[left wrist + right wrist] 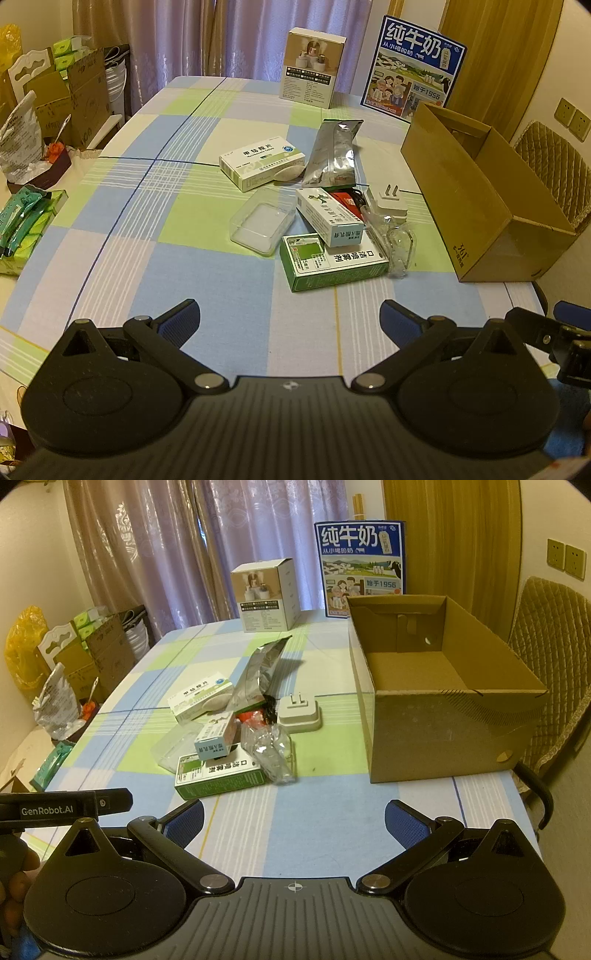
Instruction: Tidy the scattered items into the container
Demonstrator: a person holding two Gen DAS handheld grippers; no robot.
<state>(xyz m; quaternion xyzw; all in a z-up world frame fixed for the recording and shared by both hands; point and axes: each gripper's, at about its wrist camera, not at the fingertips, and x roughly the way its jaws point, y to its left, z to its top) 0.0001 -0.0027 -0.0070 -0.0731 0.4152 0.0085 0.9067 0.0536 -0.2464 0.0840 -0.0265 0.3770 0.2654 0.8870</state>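
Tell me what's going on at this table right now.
A person holds a claw tool in each hand, ready to tidy clutter into the cardboard box. The left claw and right claw are both open and empty, above bare tablecloth. The medicine boxes, foil pouch and white plug lie untouched. The box looks empty.

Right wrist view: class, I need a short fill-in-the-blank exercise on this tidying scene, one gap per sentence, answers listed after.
1. The cardboard box holds ____ items so far.
2. The white plug adapter lies with its prongs pointing ____.
3. The small blue-and-white box rests partly on top of the ____ box.
4. Both the left gripper and right gripper are ____.

Answers: no; up; green; open
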